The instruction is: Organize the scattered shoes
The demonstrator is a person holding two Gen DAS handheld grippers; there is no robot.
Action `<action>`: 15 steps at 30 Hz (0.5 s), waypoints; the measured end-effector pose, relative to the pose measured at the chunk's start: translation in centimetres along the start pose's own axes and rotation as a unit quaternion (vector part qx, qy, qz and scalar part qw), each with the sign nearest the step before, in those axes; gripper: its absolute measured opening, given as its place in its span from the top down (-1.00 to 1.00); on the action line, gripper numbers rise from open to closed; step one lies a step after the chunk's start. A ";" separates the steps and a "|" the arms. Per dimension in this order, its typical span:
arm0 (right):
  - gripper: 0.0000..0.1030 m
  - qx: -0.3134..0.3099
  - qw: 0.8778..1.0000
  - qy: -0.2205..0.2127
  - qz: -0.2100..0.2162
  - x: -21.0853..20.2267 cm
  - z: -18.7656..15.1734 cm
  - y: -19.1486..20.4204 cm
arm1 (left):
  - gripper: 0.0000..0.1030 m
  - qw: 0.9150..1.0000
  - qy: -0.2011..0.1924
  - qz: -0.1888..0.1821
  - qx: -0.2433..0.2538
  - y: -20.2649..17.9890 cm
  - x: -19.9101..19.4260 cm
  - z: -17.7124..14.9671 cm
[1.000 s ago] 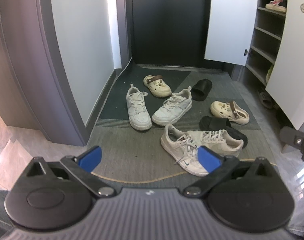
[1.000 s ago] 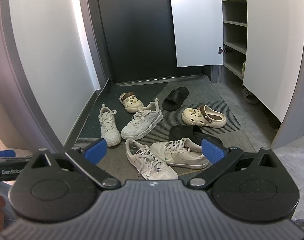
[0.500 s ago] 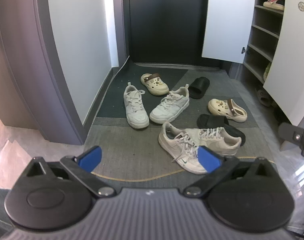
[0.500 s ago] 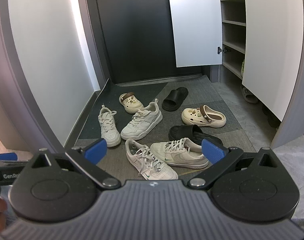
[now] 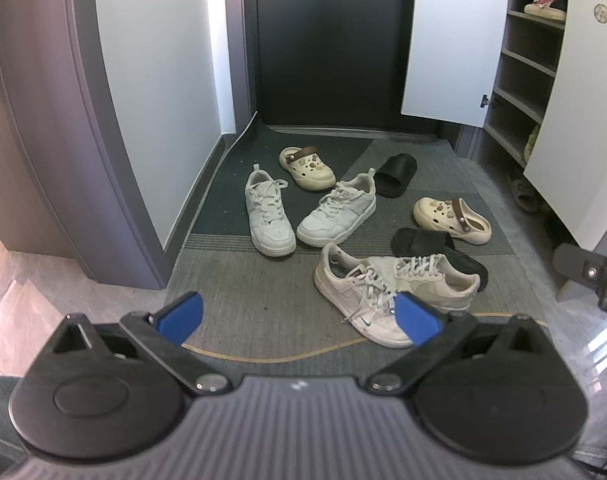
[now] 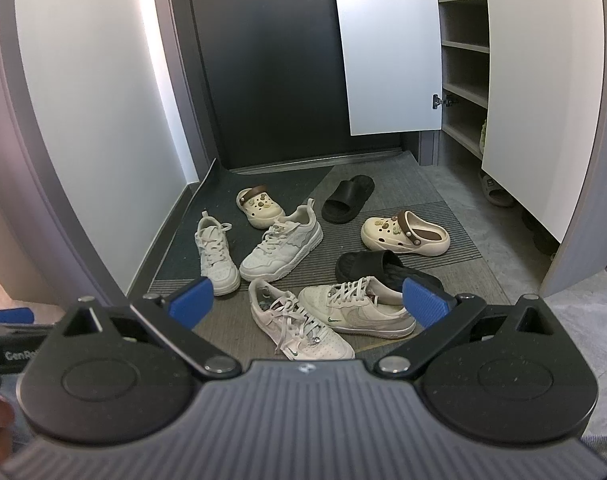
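Observation:
Several shoes lie scattered on the grey entry mat (image 5: pixel 243 292). Nearest are two white sneakers with green logos (image 5: pixel 359 304) (image 6: pixel 355 312), crossing each other. Behind them lie two plain white sneakers (image 5: pixel 267 216) (image 5: pixel 339 212), two cream clogs with brown straps (image 5: pixel 305 168) (image 5: pixel 453 220) and two black slides (image 5: pixel 395 168) (image 5: pixel 423 242). My left gripper (image 5: pixel 299 316) is open and empty, above the mat's near edge. My right gripper (image 6: pixel 307 300) is open and empty, held over the nearest sneakers (image 6: pixel 299 328).
An open shoe cabinet (image 5: pixel 515 92) stands at right with white doors (image 5: pixel 447 40) swung out, a shoe on its top shelf (image 5: pixel 543 2) and sandals on the floor below (image 5: pixel 521 196). A dark door (image 5: pixel 327 40) closes the back. A grey doorframe (image 5: pixel 63 120) stands at left.
Both grippers have shifted slightly; the left view has drifted so the shoes sit a little lower and left. Both stay open and nothing was touched.

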State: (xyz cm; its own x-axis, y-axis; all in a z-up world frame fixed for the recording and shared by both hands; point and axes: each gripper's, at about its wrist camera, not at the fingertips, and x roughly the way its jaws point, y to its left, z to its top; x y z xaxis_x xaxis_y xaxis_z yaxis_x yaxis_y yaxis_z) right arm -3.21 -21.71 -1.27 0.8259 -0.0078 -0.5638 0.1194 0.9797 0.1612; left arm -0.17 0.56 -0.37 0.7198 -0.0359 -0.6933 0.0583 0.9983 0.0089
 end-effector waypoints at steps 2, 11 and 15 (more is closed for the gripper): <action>-1.00 -0.001 1.000 0.000 0.000 0.0 0.0 0.0 | -1.00 1.000 0.000 0.000 0.000 0.0 0.0 0.0; -1.00 -0.007 1.000 -0.004 -0.008 -0.1 -0.1 0.1 | -1.00 1.000 -0.004 0.003 0.005 -0.2 -0.4 0.1; -1.00 -0.006 1.000 -0.004 0.003 -0.2 -0.2 0.0 | -1.00 1.000 -0.005 0.001 0.004 -0.2 -0.6 0.0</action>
State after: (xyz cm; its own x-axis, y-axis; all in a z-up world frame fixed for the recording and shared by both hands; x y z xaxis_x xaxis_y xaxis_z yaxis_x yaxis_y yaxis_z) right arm -3.47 -21.64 -1.33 0.8313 -0.0038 -0.5559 0.1075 0.9822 0.1540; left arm -0.57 0.36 0.04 0.7273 -0.0339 -0.6855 0.0614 0.9980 0.0158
